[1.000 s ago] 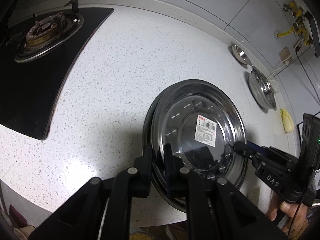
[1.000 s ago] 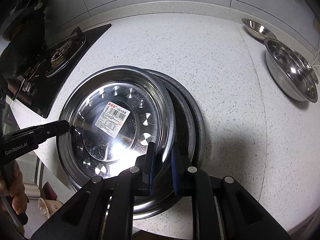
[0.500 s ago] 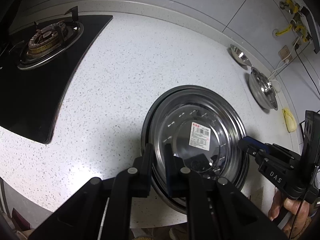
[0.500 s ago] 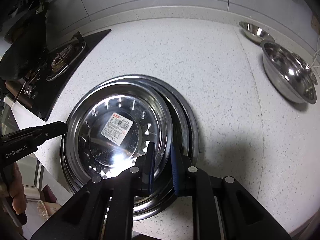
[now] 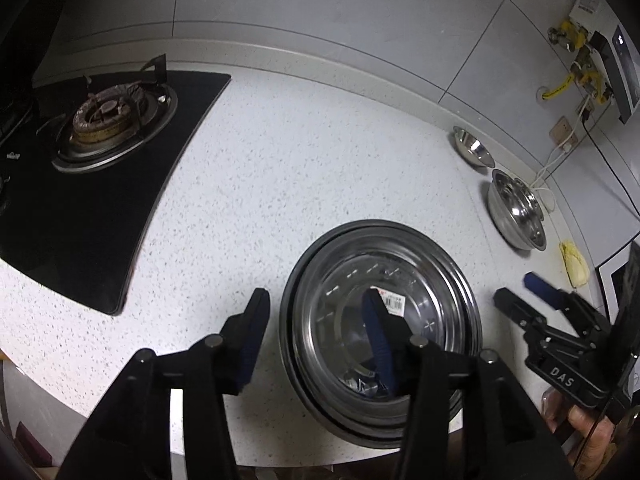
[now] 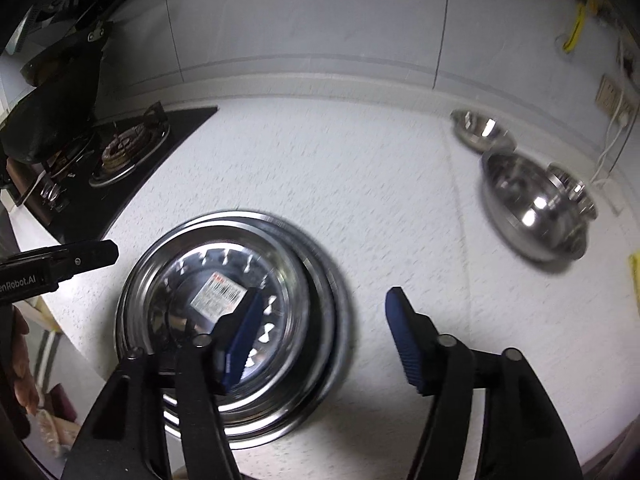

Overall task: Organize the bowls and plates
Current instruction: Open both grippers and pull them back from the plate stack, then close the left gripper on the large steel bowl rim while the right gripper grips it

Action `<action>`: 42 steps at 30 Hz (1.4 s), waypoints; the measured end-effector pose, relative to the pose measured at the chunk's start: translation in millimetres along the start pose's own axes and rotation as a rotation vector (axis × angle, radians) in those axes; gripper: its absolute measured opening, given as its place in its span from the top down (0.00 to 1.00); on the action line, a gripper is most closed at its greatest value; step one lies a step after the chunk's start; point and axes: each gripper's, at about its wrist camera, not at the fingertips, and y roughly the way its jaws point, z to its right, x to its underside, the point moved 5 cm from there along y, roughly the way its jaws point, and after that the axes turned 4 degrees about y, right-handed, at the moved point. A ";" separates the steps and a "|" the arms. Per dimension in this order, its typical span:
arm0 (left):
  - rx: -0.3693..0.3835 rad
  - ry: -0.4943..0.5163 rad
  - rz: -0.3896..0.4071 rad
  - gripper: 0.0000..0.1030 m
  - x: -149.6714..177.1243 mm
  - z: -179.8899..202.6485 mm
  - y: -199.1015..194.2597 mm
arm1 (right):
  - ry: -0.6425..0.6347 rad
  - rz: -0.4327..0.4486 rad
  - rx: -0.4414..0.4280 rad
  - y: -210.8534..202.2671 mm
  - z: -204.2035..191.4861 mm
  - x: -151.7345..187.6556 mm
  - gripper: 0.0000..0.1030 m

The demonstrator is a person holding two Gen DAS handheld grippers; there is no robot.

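Observation:
A stack of steel plates [image 5: 384,328] lies on the speckled counter near its front edge; the top plate carries a barcode label [image 5: 394,302]. The stack also shows in the right wrist view [image 6: 228,320]. My left gripper [image 5: 316,304] is open and empty, its jaws astride the stack's left rim without touching. My right gripper [image 6: 324,300] is open and empty, raised above the stack's right rim. A large steel bowl [image 6: 532,208] and a small steel bowl [image 6: 480,130] sit at the back right; they also show in the left wrist view [image 5: 516,210] [image 5: 472,146].
A black gas hob [image 5: 100,160] with a burner fills the left of the counter. A tiled wall runs along the back, with a socket and cables [image 5: 560,136] at the right. A yellow cloth [image 5: 576,266] lies by the right edge.
Both grippers have opened and let go of the top plate, which now rests centred on the stack. Both have drawn back and up from its rim.

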 end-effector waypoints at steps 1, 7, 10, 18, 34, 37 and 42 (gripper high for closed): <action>-0.001 0.006 0.003 0.54 -1.7 2.8 0.0 | -0.006 0.018 0.014 -2.7 1.9 -1.7 0.33; 0.035 0.021 -0.001 0.53 -14.7 30.3 7.0 | 0.002 0.075 0.065 -10.4 22.0 -9.2 0.27; 0.070 0.036 -0.006 0.53 -25.5 55.3 14.6 | 0.027 0.077 0.085 -8.9 41.8 -9.9 0.27; 0.163 0.110 -0.037 0.53 -51.8 154.2 59.0 | 0.108 0.077 0.188 1.8 125.2 -7.1 0.27; 0.241 0.097 -0.051 0.53 -124.8 276.7 155.2 | 0.295 0.083 0.237 22.3 271.8 -38.6 0.27; 0.225 0.099 -0.080 0.53 -132.3 286.8 177.8 | 0.319 0.067 0.214 36.3 281.5 -43.1 0.27; 0.212 0.101 -0.139 0.53 -133.2 299.9 214.1 | 0.346 0.018 0.195 65.8 292.9 -45.9 0.27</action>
